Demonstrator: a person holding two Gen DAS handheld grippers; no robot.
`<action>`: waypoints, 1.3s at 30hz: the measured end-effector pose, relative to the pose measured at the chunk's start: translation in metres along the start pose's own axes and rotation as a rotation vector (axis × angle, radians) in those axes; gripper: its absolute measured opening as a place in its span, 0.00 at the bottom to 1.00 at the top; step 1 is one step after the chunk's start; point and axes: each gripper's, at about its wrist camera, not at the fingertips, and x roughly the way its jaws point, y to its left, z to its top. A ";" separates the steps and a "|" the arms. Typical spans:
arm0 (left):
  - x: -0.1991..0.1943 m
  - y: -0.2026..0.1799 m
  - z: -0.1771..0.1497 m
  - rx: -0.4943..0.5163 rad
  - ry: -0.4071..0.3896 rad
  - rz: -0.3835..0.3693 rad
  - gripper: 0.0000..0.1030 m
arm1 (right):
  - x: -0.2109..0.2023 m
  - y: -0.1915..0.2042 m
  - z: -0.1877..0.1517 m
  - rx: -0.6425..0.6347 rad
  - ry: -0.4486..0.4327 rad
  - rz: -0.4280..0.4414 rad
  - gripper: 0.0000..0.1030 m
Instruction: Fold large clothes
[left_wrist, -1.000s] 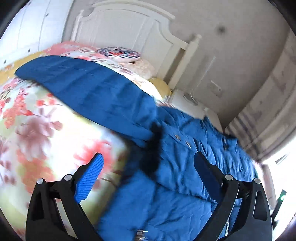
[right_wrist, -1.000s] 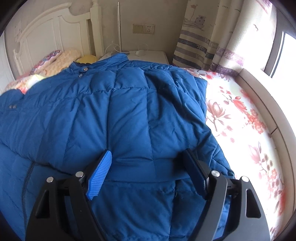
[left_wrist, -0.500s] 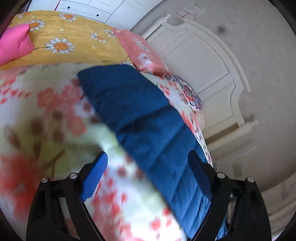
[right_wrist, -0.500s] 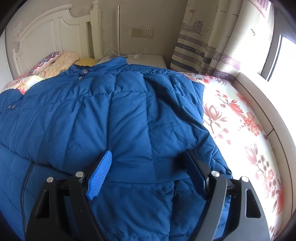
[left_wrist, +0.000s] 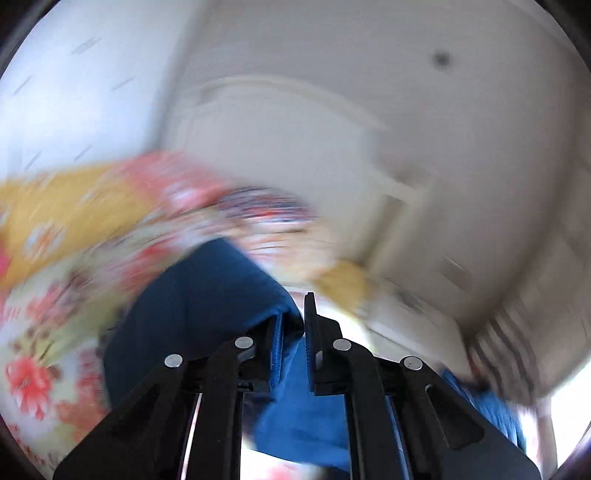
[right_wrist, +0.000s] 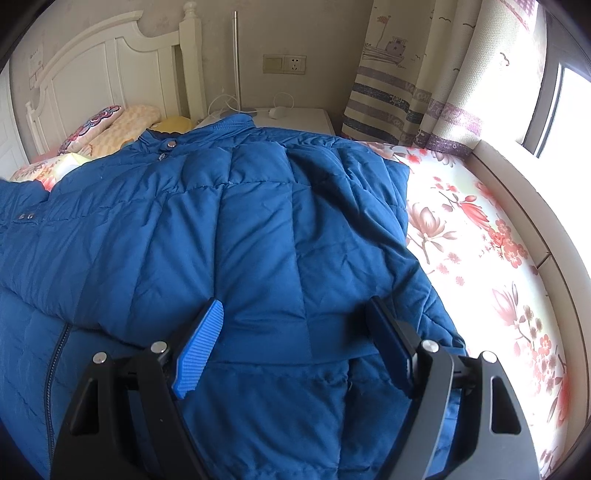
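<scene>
Left gripper (left_wrist: 293, 325) clenched on sleeve (left_wrist: 207, 295) of blue jacket (right_wrist: 258, 229), trailing toward 10 o'clock. Right gripper (right_wrist: 295, 343) released, hovering over jacket spread on bed (right_wrist: 480, 236), collar at 12 o'clock.

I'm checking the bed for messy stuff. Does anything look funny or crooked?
Nothing is torn or spilled. The blue puffer jacket lies rumpled on the floral bedsheet, and the left tool pinches its sleeve.

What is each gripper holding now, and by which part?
The left gripper is shut on the blue jacket's sleeve, near its end. The right gripper is open above the jacket, holding nothing.
</scene>
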 end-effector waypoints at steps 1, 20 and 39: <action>-0.007 -0.036 -0.008 0.082 0.010 -0.067 0.06 | 0.000 0.000 0.000 0.000 0.000 0.000 0.76; -0.015 -0.235 -0.209 0.575 0.386 -0.442 0.71 | -0.003 -0.004 -0.002 0.032 -0.014 0.039 0.76; -0.001 -0.010 -0.164 -0.291 0.227 0.022 0.85 | 0.059 0.020 0.101 0.034 0.073 -0.039 0.77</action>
